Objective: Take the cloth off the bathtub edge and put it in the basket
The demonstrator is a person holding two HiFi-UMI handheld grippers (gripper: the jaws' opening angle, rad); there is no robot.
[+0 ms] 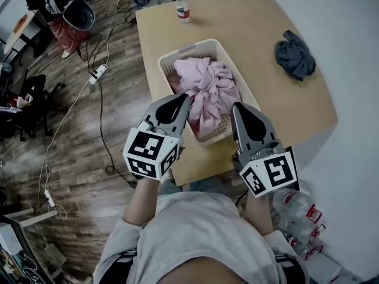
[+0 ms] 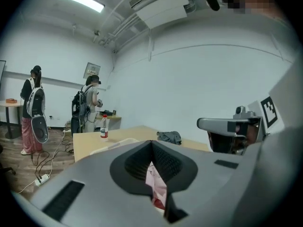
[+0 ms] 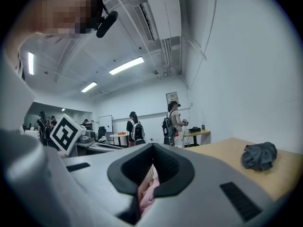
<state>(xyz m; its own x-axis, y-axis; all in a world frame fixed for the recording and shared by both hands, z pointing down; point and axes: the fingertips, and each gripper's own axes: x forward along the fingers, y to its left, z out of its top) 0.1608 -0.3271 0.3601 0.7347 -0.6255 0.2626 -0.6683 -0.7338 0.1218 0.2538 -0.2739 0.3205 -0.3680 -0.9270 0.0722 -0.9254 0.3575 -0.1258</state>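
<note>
A white basket [image 1: 177, 51] stands on the wooden table [image 1: 249, 22] with a pink cloth [image 1: 207, 87] bunched inside and hanging over its near rim. My left gripper [image 1: 186, 99] lies at the basket's near left, its tip at the pink cloth's edge, jaws together. In the left gripper view the left gripper [image 2: 151, 143] has its tips meeting, and pink cloth [image 2: 157, 183] shows in the slit below them; I cannot tell if any is pinched. My right gripper [image 1: 237, 107] sits at the basket's near right, also shut [image 3: 151, 146]. A grey cloth [image 1: 294, 55] lies crumpled on the table's right.
A water bottle [image 1: 183, 5] stands at the table's far end. Cables and a power strip [image 1: 98, 73] run over the wooden floor on the left. Plastic bottles [image 1: 296, 215] lie by my right side. People [image 2: 33, 110] stand across the room.
</note>
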